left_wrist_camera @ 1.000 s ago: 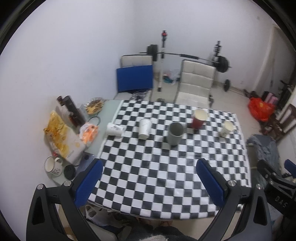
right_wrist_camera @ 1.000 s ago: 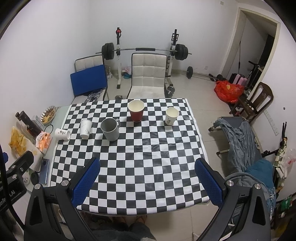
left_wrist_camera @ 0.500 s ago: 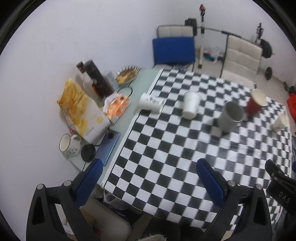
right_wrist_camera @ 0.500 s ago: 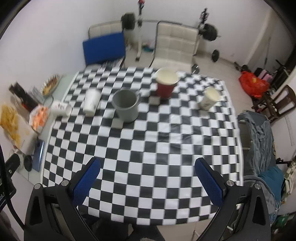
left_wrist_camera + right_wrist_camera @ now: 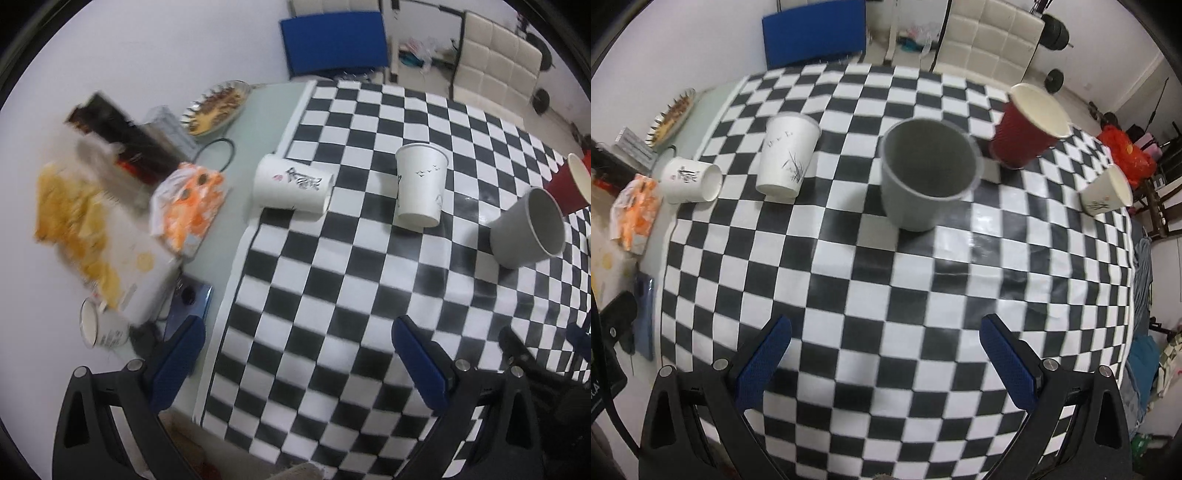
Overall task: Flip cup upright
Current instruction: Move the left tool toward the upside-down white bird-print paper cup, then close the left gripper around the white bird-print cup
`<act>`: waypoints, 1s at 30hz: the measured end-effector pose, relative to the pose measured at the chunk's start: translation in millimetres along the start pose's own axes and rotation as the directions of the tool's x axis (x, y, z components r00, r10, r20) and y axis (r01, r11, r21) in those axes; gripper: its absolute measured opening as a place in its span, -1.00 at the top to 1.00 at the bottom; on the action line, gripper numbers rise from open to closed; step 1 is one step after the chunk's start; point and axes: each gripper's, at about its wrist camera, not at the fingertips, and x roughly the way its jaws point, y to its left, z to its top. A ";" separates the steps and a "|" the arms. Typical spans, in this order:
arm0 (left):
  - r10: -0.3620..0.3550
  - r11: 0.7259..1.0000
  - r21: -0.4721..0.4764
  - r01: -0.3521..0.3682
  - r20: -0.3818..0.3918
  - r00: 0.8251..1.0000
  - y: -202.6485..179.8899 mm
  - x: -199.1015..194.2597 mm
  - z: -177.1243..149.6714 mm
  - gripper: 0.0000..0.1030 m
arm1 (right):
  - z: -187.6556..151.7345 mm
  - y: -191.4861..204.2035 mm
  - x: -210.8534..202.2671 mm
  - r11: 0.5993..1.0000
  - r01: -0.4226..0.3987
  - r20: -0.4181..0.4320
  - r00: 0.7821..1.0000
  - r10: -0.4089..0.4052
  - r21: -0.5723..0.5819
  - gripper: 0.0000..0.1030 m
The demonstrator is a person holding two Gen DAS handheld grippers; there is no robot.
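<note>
Closer now: tipped cup (image 5: 293,187), mouth rightward

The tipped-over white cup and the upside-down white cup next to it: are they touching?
Apart. In the left wrist view, checkered cloth shows between the lying cup and the inverted cup.

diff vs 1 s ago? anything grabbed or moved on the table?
Both grippers have moved in toward the table: left gripper swung toward the tipped white cup, right gripper closed on the grey cup. Both are open as before, nothing grabbed. All the cups stayed put.
</note>
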 end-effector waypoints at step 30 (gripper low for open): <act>-0.271 0.933 0.194 0.304 -0.179 0.946 -103.9 123.6 136.2 -0.99 | 42.7 -3.8 99.0 0.978 0.143 -0.206 0.972 -0.110 0.152 -0.99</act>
